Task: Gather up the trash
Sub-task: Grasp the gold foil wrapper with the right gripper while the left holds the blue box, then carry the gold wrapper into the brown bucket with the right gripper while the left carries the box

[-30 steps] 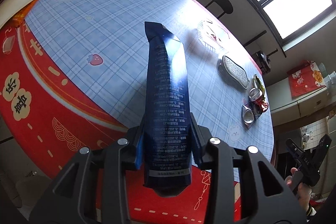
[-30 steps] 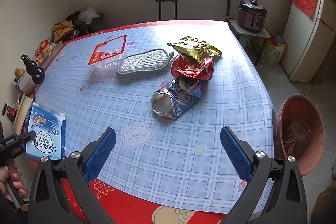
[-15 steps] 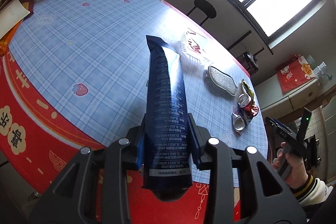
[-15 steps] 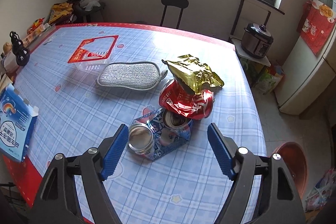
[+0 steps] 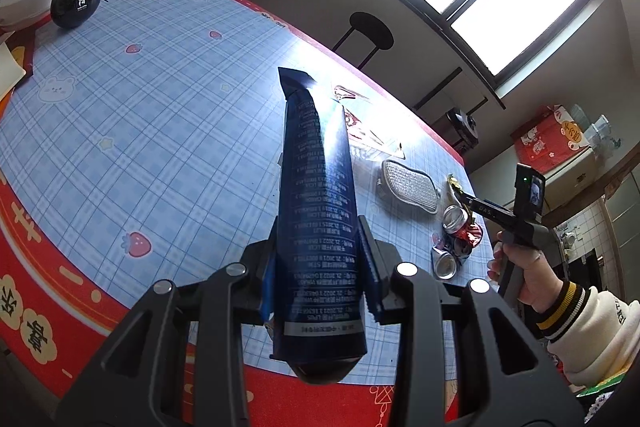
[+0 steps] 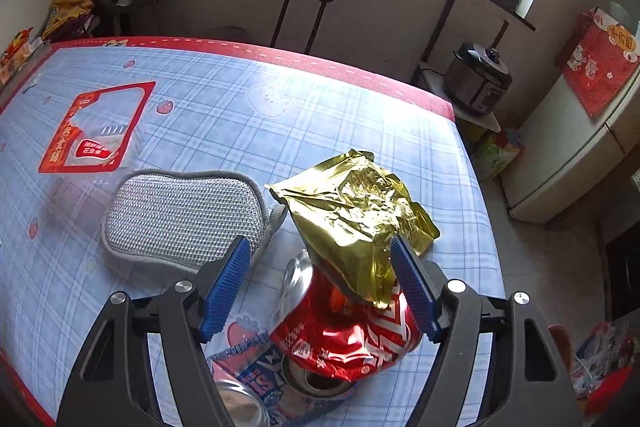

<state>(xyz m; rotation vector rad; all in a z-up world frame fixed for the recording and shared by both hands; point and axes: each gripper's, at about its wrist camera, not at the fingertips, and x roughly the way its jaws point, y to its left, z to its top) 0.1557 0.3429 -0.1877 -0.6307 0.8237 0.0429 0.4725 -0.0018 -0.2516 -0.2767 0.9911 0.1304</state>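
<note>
While clamped in left gripper [image 5: 320,269] | blue tube [image 5: 318,211] points forward along jaws

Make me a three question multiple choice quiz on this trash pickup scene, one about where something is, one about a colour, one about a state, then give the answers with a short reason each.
1. Where does the gold foil wrapper lie?
A. on the crushed red can
B. under the silver mesh pad
C. on the floor

2. What colour is the tube in the left gripper?
A. yellow
B. dark blue
C. white

3. What is the state of the right gripper?
A. shut tight with nothing between its fingers
B. clamped on the mesh pad
C. open, its fingers either side of the wrapper and can

Answers:
1. A, the wrapper's lower edge overlaps the top of the red can.
2. B, the tube clamped between the pads is dark blue with white print.
3. C, a gap shows on the left side, though the right pad may be grazing the wrapper.
</note>
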